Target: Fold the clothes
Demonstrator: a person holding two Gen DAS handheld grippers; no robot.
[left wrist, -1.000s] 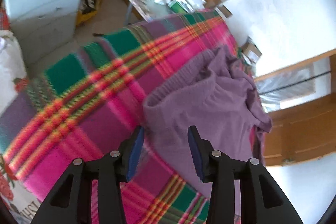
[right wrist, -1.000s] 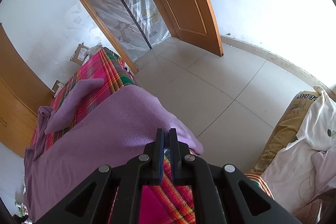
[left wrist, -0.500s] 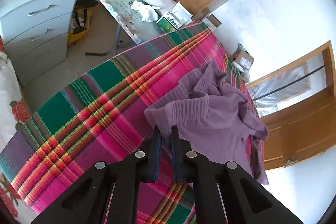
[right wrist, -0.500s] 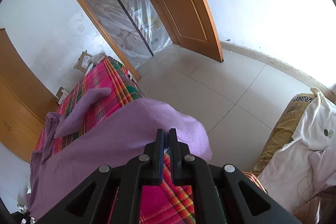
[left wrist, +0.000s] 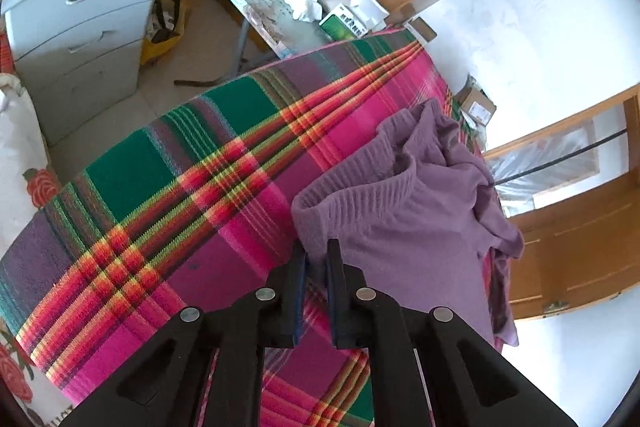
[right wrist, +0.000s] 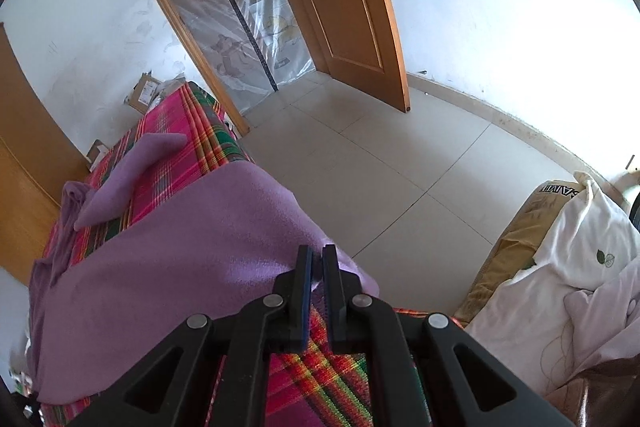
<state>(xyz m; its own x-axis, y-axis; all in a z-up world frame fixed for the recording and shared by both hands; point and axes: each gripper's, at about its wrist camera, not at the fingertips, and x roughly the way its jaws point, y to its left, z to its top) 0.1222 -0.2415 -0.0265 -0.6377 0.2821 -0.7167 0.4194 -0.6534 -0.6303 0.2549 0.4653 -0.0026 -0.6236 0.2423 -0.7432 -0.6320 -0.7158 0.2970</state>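
The purple sweater (left wrist: pixel 404 223), a soft fleecy knit with a ribbed hem, lies crumpled on a plaid blanket (left wrist: pixel 168 195) of coarse woven pink, green and purple stripes. The left gripper (left wrist: pixel 317 255) is clamped on the ribbed hem at its near corner; the right gripper (right wrist: pixel 317 259) is pinched onto the opposite smooth edge, with the sweater (right wrist: pixel 168 267) spreading away to the left. A grey drawer unit (left wrist: pixel 80 27) and a cluttered side table (left wrist: pixel 272 3) stand beyond the blanket
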